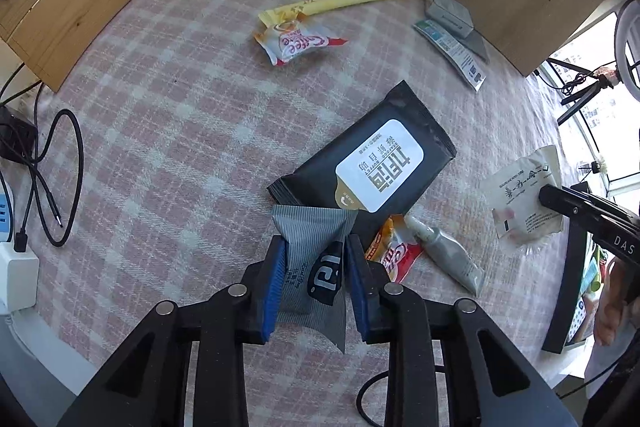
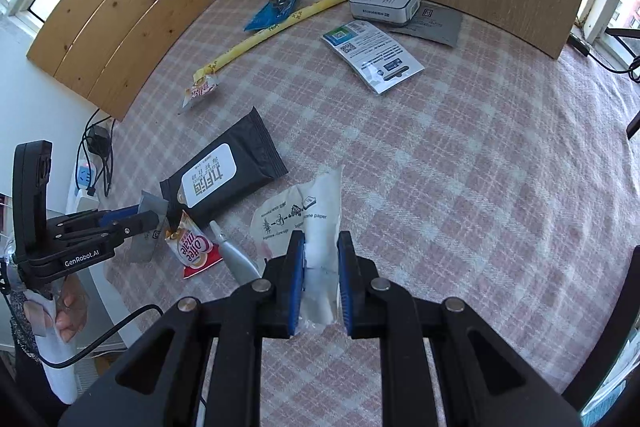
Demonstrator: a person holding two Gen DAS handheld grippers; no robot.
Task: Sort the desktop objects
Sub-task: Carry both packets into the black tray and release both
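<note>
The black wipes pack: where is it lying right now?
In the left wrist view the black wipes pack lies flat mid-table just beyond the left gripper, overlapping a coffee sachet at its near corner.

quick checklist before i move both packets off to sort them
1. Left gripper shut on grey striped sachet: ok.
2. Right gripper shut on white paper packet: ok.
3. Sachet free of the black wipes pack: cannot tell, its top edge meets the pack.
4. Coffee creamer sachet and grey tube clear of left fingers: not ok, close beside.
5. Drop spot for either packet: cannot tell.
</note>
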